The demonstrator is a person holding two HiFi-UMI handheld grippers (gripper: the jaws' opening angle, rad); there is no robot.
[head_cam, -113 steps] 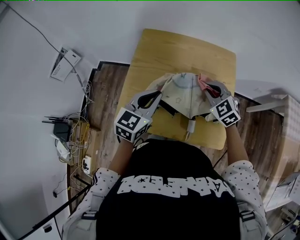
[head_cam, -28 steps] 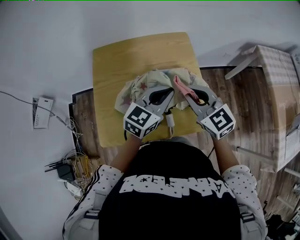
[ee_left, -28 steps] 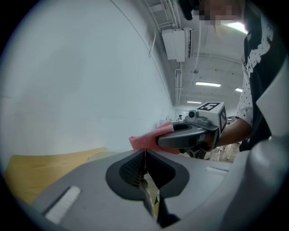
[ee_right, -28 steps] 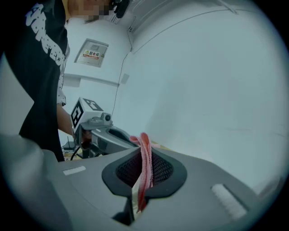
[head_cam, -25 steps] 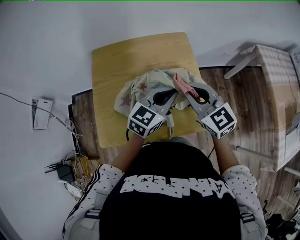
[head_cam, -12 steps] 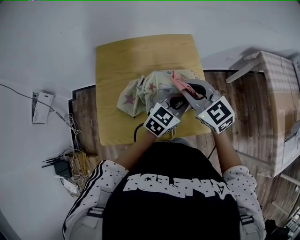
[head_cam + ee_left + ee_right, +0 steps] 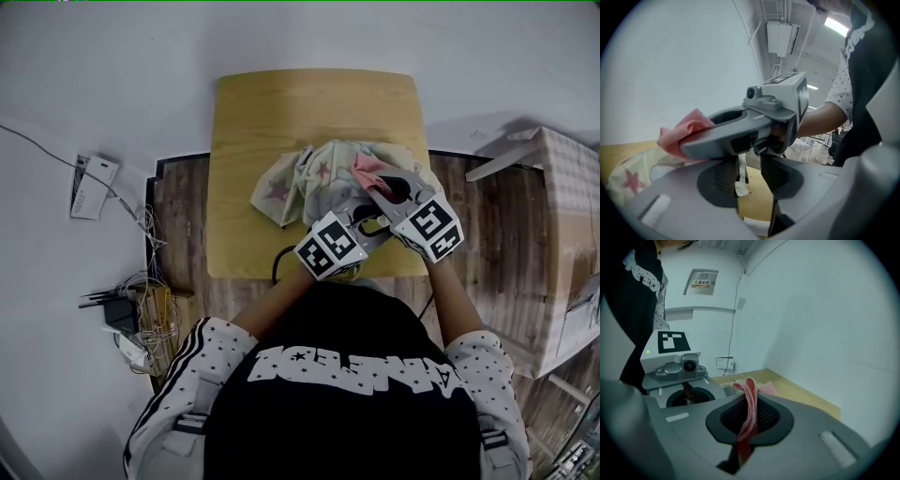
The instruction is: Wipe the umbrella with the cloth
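While the right hand-held gripper clamps the cloth over the umbrella, the left hand-held gripper has just opened, a white scrap loose between its jaws. Wiping looks unfinished.

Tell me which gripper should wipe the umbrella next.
Right gripper: shut on the cloth, at the umbrella. Left gripper jaws have just been opening, a white strip loose between them.

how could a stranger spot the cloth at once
Look at the light wooden table, at the crumpled cream umbrella with red stars on it. At its right edge, the cloth is the small pink rag pinched in the right gripper, the only plain pink thing there.
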